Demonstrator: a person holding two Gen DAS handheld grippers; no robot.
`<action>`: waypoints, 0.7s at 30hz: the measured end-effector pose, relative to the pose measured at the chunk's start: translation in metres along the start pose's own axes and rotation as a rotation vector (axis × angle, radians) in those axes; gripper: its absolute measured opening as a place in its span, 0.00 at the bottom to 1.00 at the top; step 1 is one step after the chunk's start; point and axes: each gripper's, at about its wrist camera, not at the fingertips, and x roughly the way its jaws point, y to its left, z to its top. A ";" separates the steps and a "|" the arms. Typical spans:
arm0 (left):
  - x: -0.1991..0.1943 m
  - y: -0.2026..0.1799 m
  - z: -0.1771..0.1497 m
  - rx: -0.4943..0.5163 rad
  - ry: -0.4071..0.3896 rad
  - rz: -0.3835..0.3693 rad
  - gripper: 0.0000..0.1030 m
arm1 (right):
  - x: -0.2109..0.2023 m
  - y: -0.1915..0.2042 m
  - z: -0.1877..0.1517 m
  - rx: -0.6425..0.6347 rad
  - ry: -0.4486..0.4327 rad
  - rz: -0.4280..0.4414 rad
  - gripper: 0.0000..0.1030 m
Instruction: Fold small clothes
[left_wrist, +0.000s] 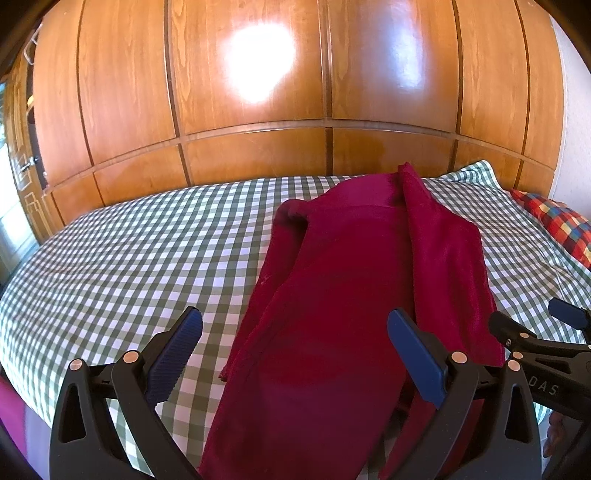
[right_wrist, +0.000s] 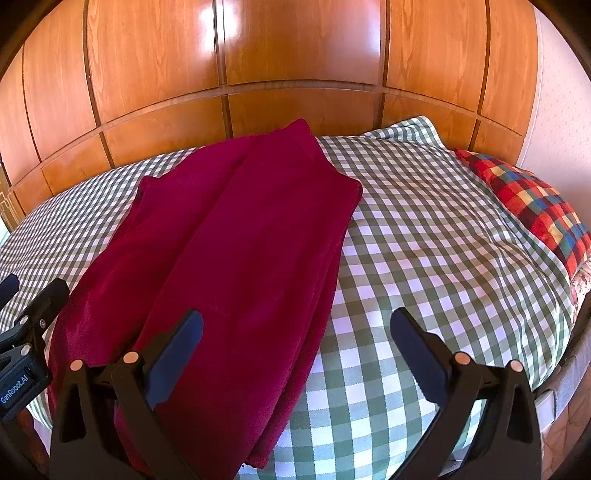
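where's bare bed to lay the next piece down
Bare checked sheet lies left of the red garment, up to the wooden wall. A narrower patch runs between the garment and the plaid pillow. The middle is taken.

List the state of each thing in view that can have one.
Red garment: folded lengthwise into a long strip, lying flat on the bed.
Checked bedspread: spread over the bed, lightly creased.
Plaid pillow: lying at the bed's far right edge.
Left gripper: open, holding nothing.
Right gripper: open, holding nothing.
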 end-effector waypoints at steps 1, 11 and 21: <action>0.000 0.000 0.000 0.001 0.000 -0.001 0.97 | 0.000 0.000 0.000 -0.001 0.000 0.000 0.98; -0.001 0.001 -0.002 0.005 0.005 0.003 0.97 | 0.000 0.000 -0.002 -0.001 -0.001 0.001 0.98; -0.001 0.003 -0.003 0.006 0.005 0.002 0.97 | -0.001 0.000 -0.003 0.001 -0.001 0.003 0.98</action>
